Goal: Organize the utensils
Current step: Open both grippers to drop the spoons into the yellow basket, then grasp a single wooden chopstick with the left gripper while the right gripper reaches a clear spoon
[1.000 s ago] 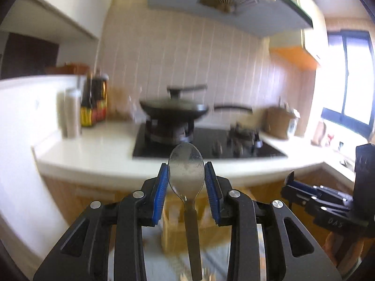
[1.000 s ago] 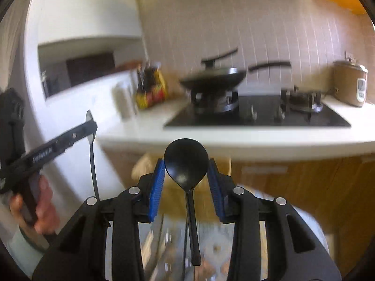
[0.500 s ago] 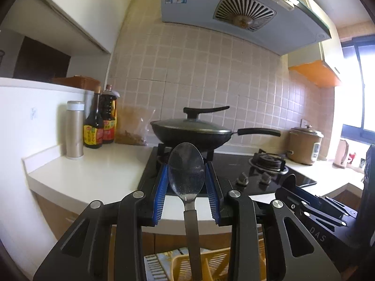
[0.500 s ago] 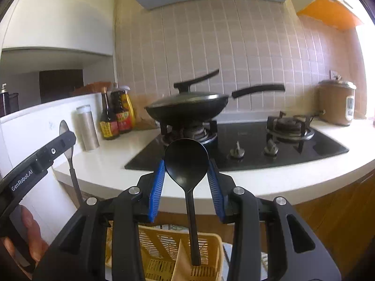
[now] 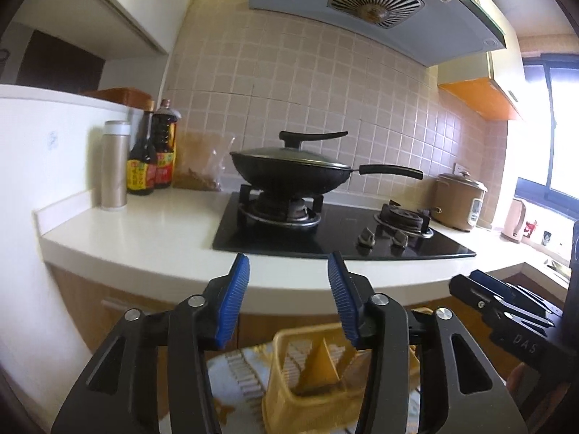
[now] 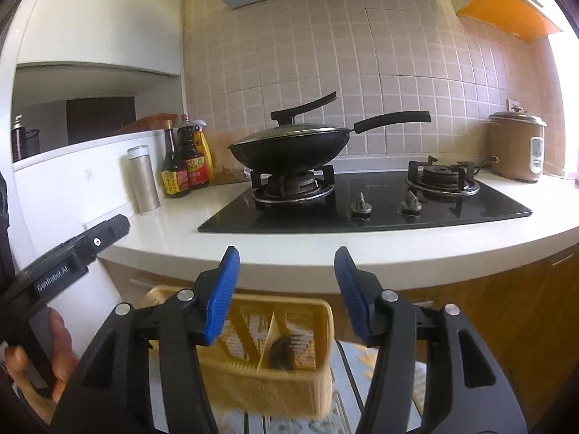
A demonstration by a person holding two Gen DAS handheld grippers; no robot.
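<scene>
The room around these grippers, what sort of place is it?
A home kitchen, most likely: a lidded wok sits on a gas hob, a rice cooker stands on the counter, and sauce bottles line the tiled wall.

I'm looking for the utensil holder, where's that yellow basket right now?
The yellow basket sits low in both wrist views, below the white countertop edge and under the right gripper, with a dark rounded thing in its right compartment.

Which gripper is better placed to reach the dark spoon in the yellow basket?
Probably the right gripper: its jaws, just opened and empty, frame the dark spoon in the yellow basket. The left gripper, also just opened, does not see it.
</scene>
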